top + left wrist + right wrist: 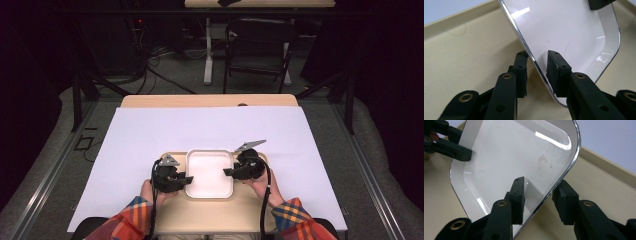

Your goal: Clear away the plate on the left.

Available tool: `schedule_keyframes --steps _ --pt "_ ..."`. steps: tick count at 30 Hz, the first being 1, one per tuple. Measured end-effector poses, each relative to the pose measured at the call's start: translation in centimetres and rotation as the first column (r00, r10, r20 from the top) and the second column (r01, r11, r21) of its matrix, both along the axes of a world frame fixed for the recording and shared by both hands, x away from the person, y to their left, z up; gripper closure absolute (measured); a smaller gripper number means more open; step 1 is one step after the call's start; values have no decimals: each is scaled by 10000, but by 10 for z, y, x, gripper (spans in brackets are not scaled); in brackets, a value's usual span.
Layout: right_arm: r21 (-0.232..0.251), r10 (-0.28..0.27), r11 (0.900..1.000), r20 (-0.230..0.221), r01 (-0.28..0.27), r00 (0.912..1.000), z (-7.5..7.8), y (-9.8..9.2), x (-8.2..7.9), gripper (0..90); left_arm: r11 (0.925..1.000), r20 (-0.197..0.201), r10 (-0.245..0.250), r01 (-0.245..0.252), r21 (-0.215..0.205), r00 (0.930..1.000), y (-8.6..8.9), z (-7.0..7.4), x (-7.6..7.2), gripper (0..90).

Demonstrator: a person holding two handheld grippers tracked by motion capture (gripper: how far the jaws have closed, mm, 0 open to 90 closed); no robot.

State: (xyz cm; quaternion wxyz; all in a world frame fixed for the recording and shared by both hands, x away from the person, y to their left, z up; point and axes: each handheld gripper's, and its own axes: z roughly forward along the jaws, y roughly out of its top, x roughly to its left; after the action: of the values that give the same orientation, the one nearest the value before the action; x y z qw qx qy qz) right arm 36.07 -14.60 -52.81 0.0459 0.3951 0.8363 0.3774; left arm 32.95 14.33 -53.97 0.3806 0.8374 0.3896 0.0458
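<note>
Straddling the rim of one white square plate (209,172), two grippers were recorded, one per hand. Left gripper (186,178) stood at 9 o'clock of the plate, one jaw over the inside and one outside the rim (524,45), narrowly parted, pads apart from the rim. Right gripper (228,171) stood at 3 o'clock, jaws likewise astride the edge (564,173), narrow gap, not pressing. Plate rested flat on one beige tray (210,215), itself on one white sheet (150,130) covering the table (210,100).
</note>
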Motion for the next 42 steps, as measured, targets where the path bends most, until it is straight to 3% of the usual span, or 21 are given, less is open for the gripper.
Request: schedule_keyframes --steps 6,11,17,31,38,42 --pt "-137 4 9999 -19 -4 10000 -1 1 -1 620 10000 -61 7 -7 14 10000 -1 -3 -1 676" --pt "-470 28 9989 -194 -37 9998 -6 5 -3 633 9997 -506 186 -194 -149 9985 1 -7 -1 644" --pt "-552 -18 9985 -404 -4 9992 -8 5 -5 635 9991 -656 247 -269 -326 9975 1 -9 2 635" --pt "-714 -266 9972 -870 204 9959 -10 5 -12 648 9982 -638 305 -337 -487 9975 -1 -14 4 596" --pt "-708 -360 9971 -1281 271 9911 -12 4 -13 632 9996 -289 293 -293 23 9992 -6 -14 1 566" --pt "-697 -328 9973 -1350 235 9903 -13 4 -12 627 9995 -302 304 -302 84 9991 -6 -13 0 564"
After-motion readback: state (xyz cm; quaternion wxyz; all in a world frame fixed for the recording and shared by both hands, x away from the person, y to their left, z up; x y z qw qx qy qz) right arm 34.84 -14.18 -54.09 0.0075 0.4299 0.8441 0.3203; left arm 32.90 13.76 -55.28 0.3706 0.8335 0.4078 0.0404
